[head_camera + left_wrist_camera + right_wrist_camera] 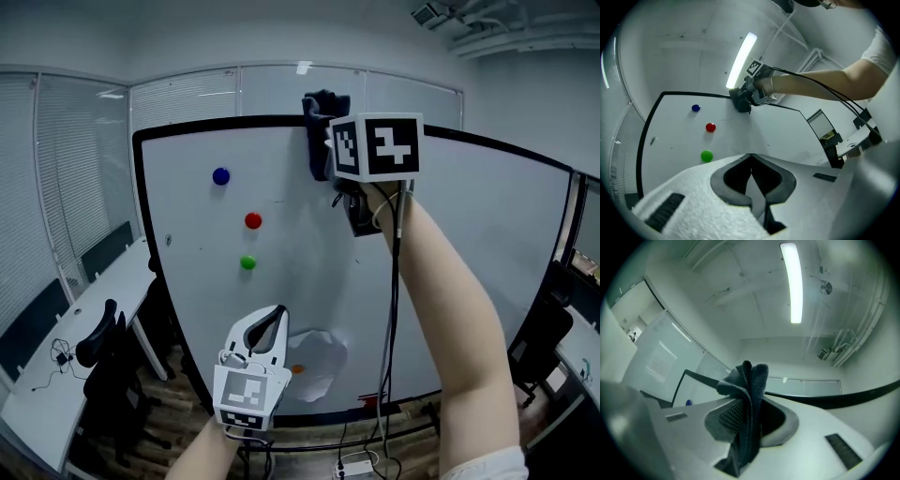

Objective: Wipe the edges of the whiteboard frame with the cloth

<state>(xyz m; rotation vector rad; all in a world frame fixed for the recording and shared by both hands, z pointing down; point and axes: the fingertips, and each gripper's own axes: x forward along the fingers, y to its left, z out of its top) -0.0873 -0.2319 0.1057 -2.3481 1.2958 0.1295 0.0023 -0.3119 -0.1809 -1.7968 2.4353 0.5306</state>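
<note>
Left gripper (277, 319) jaws together, empty; right gripper (326, 141) jaws tight on cloth (325, 101) at whiteboard frame (225, 122).

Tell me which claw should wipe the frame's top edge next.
Right. The right claw is shut on the cloth, up at the top edge of the frame. The left claw is shut on nothing and sits far lower.

Cloth (322, 117) at the top of the whiteboard frame (206, 125), magnets (253, 221) below left

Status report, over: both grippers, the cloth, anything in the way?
Right gripper shut on cloth, at whiteboard frame top edge. Left gripper shut, empty, held low. Nothing seen blocking the frame.
</note>
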